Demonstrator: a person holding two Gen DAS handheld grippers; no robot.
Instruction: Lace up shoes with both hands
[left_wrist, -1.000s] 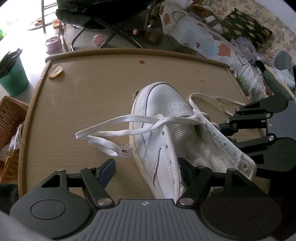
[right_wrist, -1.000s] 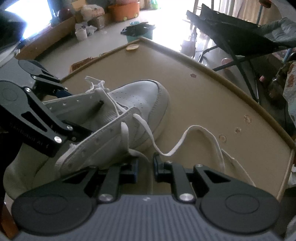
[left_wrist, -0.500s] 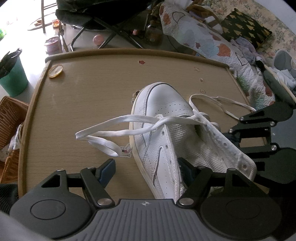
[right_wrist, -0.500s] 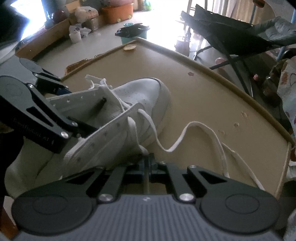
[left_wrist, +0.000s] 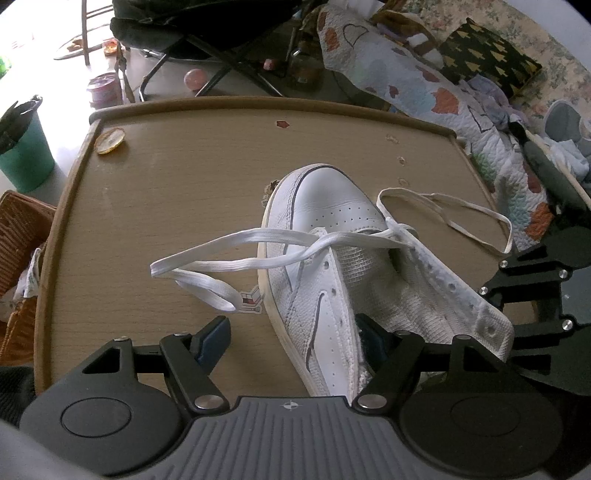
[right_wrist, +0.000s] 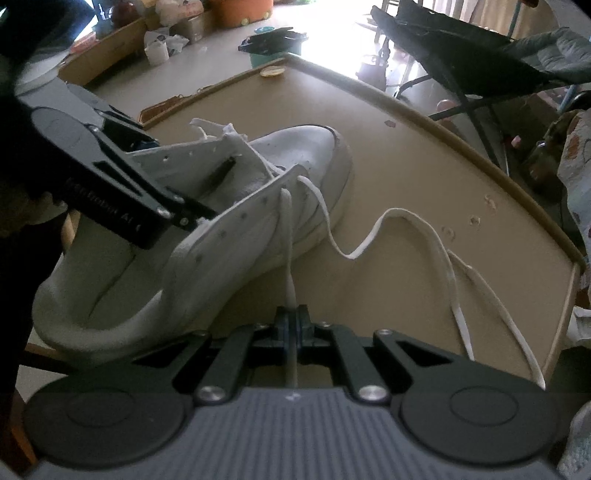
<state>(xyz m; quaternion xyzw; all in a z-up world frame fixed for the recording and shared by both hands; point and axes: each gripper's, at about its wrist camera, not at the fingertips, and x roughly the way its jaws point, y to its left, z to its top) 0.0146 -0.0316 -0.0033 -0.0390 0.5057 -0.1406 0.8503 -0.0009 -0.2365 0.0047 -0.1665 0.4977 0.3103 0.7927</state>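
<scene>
White high-top shoe (left_wrist: 332, 266) lies on the wooden table (left_wrist: 177, 192), toe pointing away from the person, tipped a bit onto its side w/ the collar nearest them. Left gripper (left_wrist: 291, 332) straddles the shoe's side wall: one finger outside above the table, the other tucked inside the collar, jaws wide apart. Can't tell if the pads actually press the wall, so I'd call it spread, prob. there to steady the shoe and keep the flaps apart so the eyelets show. Right gripper (right_wrist: 291, 325) is clamped tight on the right lace strand (right_wrist: 286, 236), which runs taut up to a low eyelet; looks like a pull to take out slack before threading the next hole. Rest of that strand snakes loose over the table. Left lace strand (left_wrist: 221, 258) loops free on the other side. Only the bottom eyelets seem laced, so plenty left. Writing: pale lettering on the left gripper's arm in the right-wrist view, too blurred to read. A small sticker (left_wrist: 251, 299) sits by the sole, not legible.
</scene>
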